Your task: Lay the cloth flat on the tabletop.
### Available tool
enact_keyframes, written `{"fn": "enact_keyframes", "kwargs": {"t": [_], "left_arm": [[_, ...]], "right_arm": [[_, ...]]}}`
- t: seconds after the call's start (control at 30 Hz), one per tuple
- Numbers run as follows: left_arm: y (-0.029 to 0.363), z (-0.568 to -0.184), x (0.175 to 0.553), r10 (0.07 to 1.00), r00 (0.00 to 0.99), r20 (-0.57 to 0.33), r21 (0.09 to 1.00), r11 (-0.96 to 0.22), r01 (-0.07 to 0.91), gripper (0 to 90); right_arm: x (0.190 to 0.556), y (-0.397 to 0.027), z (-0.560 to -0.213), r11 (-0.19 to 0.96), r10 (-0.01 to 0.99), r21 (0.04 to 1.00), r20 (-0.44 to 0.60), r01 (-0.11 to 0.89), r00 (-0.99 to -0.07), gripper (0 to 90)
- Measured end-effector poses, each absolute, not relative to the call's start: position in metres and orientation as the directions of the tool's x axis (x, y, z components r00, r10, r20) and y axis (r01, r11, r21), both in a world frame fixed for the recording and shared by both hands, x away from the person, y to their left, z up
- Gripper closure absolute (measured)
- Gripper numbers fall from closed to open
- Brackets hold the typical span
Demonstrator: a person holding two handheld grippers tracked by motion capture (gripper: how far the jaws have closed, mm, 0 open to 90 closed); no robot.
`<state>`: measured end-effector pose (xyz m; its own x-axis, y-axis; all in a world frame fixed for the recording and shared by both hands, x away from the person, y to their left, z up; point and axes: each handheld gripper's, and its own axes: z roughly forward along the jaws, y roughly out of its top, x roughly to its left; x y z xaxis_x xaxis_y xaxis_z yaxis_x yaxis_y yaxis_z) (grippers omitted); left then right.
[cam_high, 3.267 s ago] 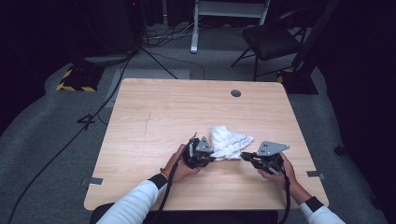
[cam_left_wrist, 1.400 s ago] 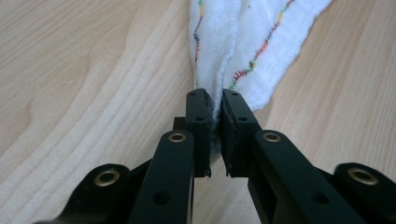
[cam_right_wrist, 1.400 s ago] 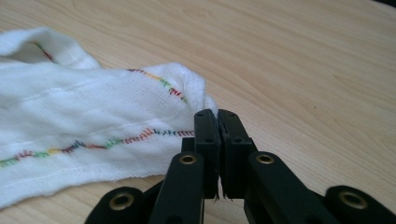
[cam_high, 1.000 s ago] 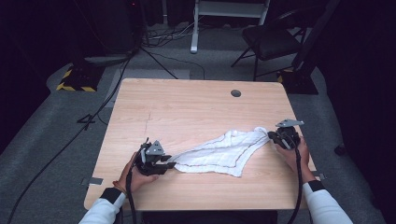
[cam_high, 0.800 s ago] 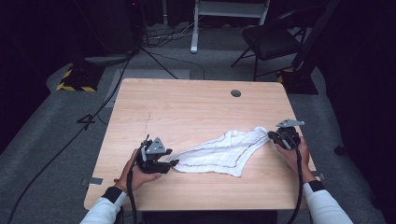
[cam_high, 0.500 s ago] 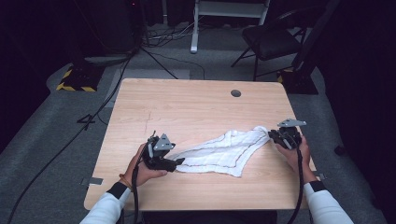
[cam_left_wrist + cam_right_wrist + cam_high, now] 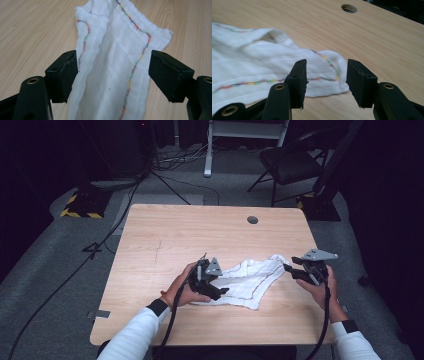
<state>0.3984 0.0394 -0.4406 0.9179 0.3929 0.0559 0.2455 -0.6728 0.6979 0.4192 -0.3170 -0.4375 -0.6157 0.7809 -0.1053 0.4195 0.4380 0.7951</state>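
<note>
Now the wooden table [image 7: 165, 235] carries a white cloth [image 7: 250, 280] with multicoloured stitching, lying stretched across the lower middle of the high view, flat but rumpled. Both grippers have just been opening, and neither presses on it. The left gripper [image 7: 112, 72] stands wide over 1 end of the cloth; the right gripper [image 7: 325, 80] stands about half open above the other end's corner. To fold neatly, I'd regrip each end at its stitched hem, pinching 2 matching corners so the edges meet squarely.
</note>
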Motion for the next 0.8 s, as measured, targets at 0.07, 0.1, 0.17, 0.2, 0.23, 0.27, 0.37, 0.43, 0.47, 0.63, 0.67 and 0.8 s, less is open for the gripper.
{"fn": "enact_keyframes", "kwargs": {"t": [0.07,0.1,0.17,0.2,0.23,0.27,0.37,0.43,0.47,0.63,0.67,0.8], "left_arm": [[0.029,-0.445,0.404,0.388,0.920,0.057,0.688,-0.683,0.245,27.0],[0.024,-0.447,0.407,0.382,0.922,0.062,0.683,-0.690,0.240,27.0],[0.016,-0.452,0.413,0.377,0.924,0.068,0.671,-0.702,0.237,27.7],[0.012,-0.454,0.417,0.373,0.926,0.056,0.669,-0.703,0.242,28.3],[0.009,-0.456,0.420,0.377,0.925,0.045,0.668,-0.700,0.252,30.0],[0.007,-0.458,0.424,0.381,0.924,0.041,0.665,-0.701,0.259,30.8],[0.003,-0.462,0.432,0.396,0.917,0.042,0.672,-0.690,0.267,35.3],[0.001,-0.464,0.436,0.392,0.919,0.043,0.672,-0.692,0.264,44.6],[0.001,-0.466,0.439,0.395,0.917,0.057,0.670,-0.696,0.258,49.5],[0.007,-0.467,0.445,0.396,0.916,0.069,0.675,-0.694,0.250,64.1],[0.009,-0.467,0.446,0.399,0.915,0.069,0.676,-0.693,0.251,70.3],[0.017,-0.467,0.452,0.417,0.906,0.072,0.678,-0.687,0.262,78.3]], "right_arm": [[0.406,-0.304,-0.436,0.474,0.728,0.799,-0.118,0.370,-0.676,51.6],[0.406,-0.304,-0.436,0.474,0.728,0.799,-0.118,0.370,-0.676,51.6],[0.398,-0.295,-0.439,0.493,0.688,0.795,-0.107,0.353,-0.718,51.6],[0.394,-0.290,-0.442,0.511,0.663,0.788,-0.105,0.345,-0.741,51.4],[0.386,-0.280,-0.447,0.553,0.608,0.770,-0.110,0.320,-0.787,51.0],[0.382,-0.275,-0.451,0.559,0.585,0.768,-0.099,0.312,-0.805,50.7],[0.374,-0.265,-0.457,0.595,0.526,0.751,-0.095,0.286,-0.846,50.0],[0.365,-0.251,-0.466,0.626,0.460,0.734,-0.074,0.263,-0.885,49.2],[0.362,-0.246,-0.469,0.640,0.438,0.725,-0.072,0.255,-0.896,48.9],[0.358,-0.232,-0.480,0.681,0.377,0.696,-0.065,0.229,-0.924,48.2],[0.357,-0.227,-0.485,0.703,0.362,0.674,-0.064,0.228,-0.930,48.6],[0.359,-0.226,-0.490,0.705,0.360,0.670,-0.055,0.233,-0.931,51.0]]}}
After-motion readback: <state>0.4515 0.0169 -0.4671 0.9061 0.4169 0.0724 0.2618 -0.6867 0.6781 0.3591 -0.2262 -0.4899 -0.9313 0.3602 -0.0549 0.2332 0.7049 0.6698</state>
